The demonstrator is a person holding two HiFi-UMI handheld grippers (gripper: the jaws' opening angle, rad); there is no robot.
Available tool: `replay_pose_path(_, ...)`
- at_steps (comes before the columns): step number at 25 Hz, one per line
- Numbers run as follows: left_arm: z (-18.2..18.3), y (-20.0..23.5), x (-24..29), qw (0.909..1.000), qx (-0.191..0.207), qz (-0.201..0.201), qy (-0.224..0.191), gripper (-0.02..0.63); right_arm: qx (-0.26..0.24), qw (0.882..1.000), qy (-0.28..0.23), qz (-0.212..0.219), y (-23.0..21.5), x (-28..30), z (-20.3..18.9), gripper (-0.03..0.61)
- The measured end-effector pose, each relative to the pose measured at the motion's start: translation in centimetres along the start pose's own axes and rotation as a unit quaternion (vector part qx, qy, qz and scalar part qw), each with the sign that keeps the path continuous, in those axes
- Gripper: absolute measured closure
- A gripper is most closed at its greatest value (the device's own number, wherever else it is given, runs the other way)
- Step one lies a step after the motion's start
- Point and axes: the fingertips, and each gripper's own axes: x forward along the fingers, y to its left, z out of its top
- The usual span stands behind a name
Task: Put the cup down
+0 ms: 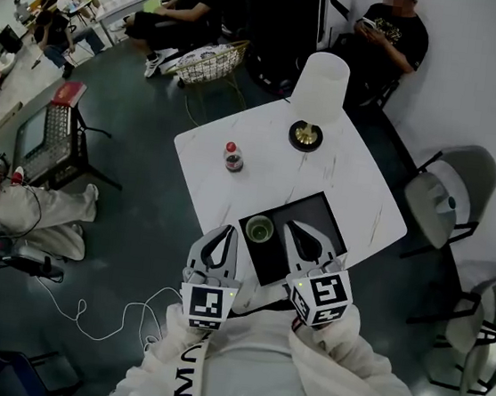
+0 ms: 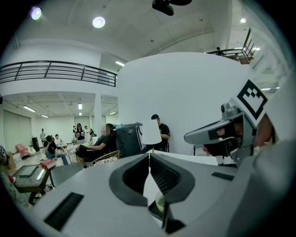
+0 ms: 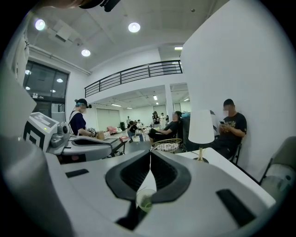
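Observation:
A small clear cup [image 1: 259, 229] with green liquid stands upright at the near left corner of a black tray [image 1: 318, 212] on the white table [image 1: 264, 136]. My left gripper [image 1: 225, 232] is just left of the cup, jaws shut with nothing between them. My right gripper [image 1: 292, 228] hovers over the tray right of the cup, also shut and empty. Neither touches the cup. In the left gripper view the cup [image 2: 160, 202] peeks out below the closed fingers. The right gripper view shows the cup [image 3: 145, 200] the same way.
A white-shaded lamp [image 1: 320, 85] on a black base and a red-capped bottle [image 1: 233, 157] stand further back on the table. Grey chairs [image 1: 450, 195] are at the right, a wire basket [image 1: 209, 62] and seated people beyond. A cable lies on the floor at the left.

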Motion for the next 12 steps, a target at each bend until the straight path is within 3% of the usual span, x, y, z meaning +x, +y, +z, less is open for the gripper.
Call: replay_pose_path(12,-0.5,-0.4,-1.4,0.9999,-0.001,-0.011,0.000,0.598,0.000,1.000,0.000,-0.011,1.2,-0.9,-0.2,0.571)
